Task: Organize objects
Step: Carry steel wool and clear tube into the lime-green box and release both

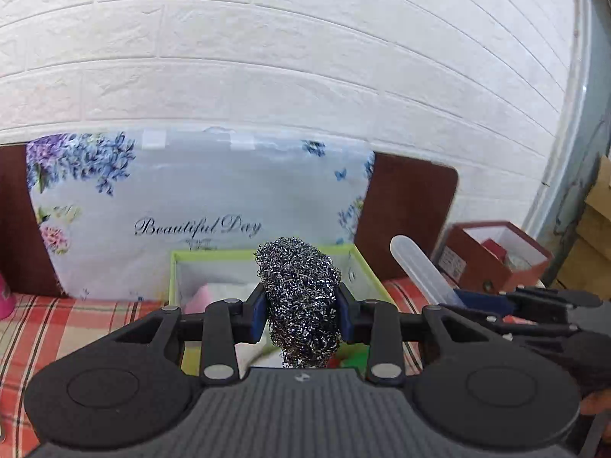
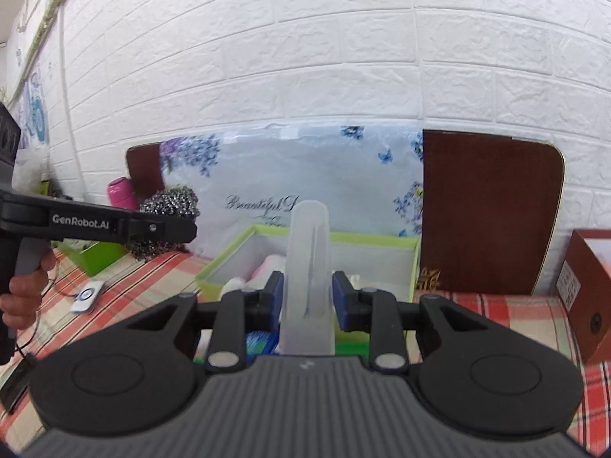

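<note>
The left gripper (image 1: 301, 315) is clamped on one steel-wool scourer (image 1: 299, 297), held above the green-rimmed storage box (image 1: 173, 267). It looks light, springy and snaggy; a mid-body squeeze suits it. The right gripper (image 2: 307, 299) pinches one translucent plastic case (image 2: 308, 278), upright at twelve o'clock, seemingly stiff, slick and light.

Steel scourer (image 1: 300, 301), translucent case (image 2: 309, 278) (both aloft)
</note>
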`<state>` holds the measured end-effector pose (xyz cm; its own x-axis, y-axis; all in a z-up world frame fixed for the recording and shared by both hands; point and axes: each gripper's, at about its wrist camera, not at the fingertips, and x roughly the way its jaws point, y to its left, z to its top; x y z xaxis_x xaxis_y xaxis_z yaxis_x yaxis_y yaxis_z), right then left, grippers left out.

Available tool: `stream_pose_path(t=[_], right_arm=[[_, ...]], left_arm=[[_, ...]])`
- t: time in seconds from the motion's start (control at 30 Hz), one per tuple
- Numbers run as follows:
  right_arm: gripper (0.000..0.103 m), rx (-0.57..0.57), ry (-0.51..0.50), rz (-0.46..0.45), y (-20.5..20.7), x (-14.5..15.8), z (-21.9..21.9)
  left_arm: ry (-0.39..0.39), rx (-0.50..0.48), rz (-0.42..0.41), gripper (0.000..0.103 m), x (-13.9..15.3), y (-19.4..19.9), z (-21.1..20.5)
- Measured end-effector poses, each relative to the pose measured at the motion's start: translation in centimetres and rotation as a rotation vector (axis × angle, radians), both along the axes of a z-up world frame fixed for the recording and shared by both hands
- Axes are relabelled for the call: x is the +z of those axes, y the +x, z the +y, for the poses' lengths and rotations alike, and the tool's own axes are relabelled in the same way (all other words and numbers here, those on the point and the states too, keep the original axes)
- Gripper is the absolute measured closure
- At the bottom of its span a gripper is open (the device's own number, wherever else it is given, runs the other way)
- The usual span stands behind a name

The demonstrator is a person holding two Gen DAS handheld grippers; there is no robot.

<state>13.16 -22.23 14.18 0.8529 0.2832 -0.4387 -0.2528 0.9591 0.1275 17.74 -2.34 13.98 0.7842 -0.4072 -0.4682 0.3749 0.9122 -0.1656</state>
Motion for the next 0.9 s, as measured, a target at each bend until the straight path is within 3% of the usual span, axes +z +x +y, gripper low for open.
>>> stream_pose_path(t=[0.13,0.47,0.57,0.6,0.63,0.67,0.73,0.8,0.9], right_arm=[[0.076,-0.017,-0.003,0.001,4.4,-1.0,-0.3],[0.076,-0.025,-0.041,0.076,12.7,-7.0,-0.1],[0.075,-0.038,-0.099,0.118,14.3,-9.1,0.4],[0.071,-0.045,-0.133,0.134,14.7,-9.9,0.7],[0.063,-0.058,-0.171,0.155,15.0,-10.6,1.0],[0.045,-0.058,-0.19,0.152,15.0,-11.0,1.2],[0.033,-0.04,-0.205,0.117,14.2,-11.0,1.5],[0.005,-0.029,-0.197,0.095,13.5,-10.7,1.7],[0.002,-0.026,-0.181,0.081,12.4,-9.5,1.8]], left_arm=[[0.037,0.029,-0.01,0.065,-0.9,3.9,-1.7],[0.07,0.054,0.106,0.065,-6.7,12.1,-2.9],[0.088,0.069,0.127,0.059,-8.6,13.6,-2.8],[0.097,0.085,0.132,0.043,-9.3,13.9,-2.8],[0.113,0.111,0.145,0.019,-9.9,14.1,-2.8],[0.134,0.143,0.156,0.015,-10.4,14.3,-2.7],[0.169,0.165,0.159,0.015,-10.8,14.2,-2.5],[0.158,0.155,0.155,0.015,-10.6,13.6,-2.0],[0.14,0.167,0.127,0.015,-9.3,12.1,-1.3]])
